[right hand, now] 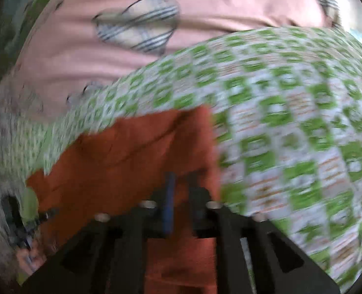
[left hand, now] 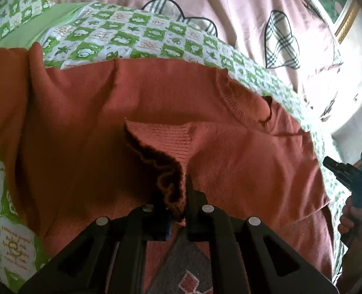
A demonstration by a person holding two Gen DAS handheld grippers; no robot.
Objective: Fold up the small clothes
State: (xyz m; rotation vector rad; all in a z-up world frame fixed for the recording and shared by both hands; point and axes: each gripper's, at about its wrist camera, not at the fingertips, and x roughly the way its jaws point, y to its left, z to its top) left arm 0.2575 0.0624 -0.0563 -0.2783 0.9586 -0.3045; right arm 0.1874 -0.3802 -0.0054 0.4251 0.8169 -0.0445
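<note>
On the checkered sheet [left hand: 122,36], ribbed cuff [left hand: 161,147] pinched between jaws.

both wrist views look down from close above the orange sweater [left hand: 156,103]. they share it and the green checked sheet [right hand: 291,127].

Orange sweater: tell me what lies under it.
The orange sweater lies on a green checked sheet, which shows around its edges. Anything directly beneath the sweater is covered.

free: green-checked sheet [right hand: 291,127] right of orange sweater [left hand: 156,103] | blocked: pink quilt [left hand: 205,5] piled behind (touching sheet) | sweater's raised cuff [left hand: 161,161] at left gripper [left hand: 178,201]
</note>
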